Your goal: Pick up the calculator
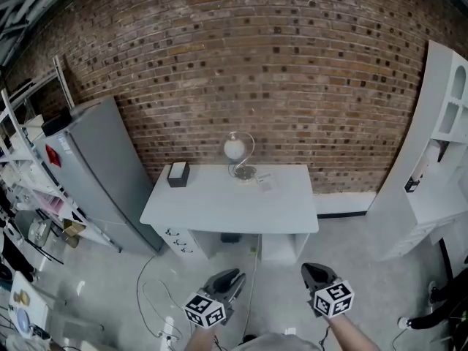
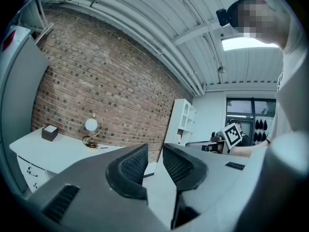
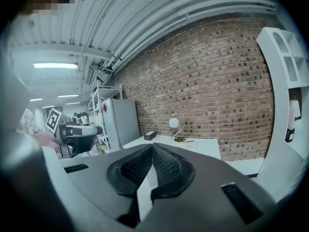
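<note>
Head view: the white desk (image 1: 219, 209) stands against the brick wall (image 1: 256, 64), well ahead of both grippers. Three items sit along its rear edge. A black box (image 1: 178, 174) is at the left rear corner. A globe lamp (image 1: 235, 150) is at the centre rear. The calculator (image 1: 265, 182), a small flat pale item, lies on the desk top just right of the lamp base. It is well apart from both grippers and nothing touches it. A grey refrigerator (image 1: 95, 174) stands left of the desk and a white shelf unit (image 1: 439, 167) stands at the right.

The left gripper (image 1: 233, 276) and the right gripper (image 1: 311, 270) are side by side over the floor, both pointing toward the desk.

Left gripper view: the jaws stand a narrow gap apart, with nothing between the ribbed pads (image 2: 133, 164).

Right gripper view: the jaws meet at their tips and hold nothing.
</note>
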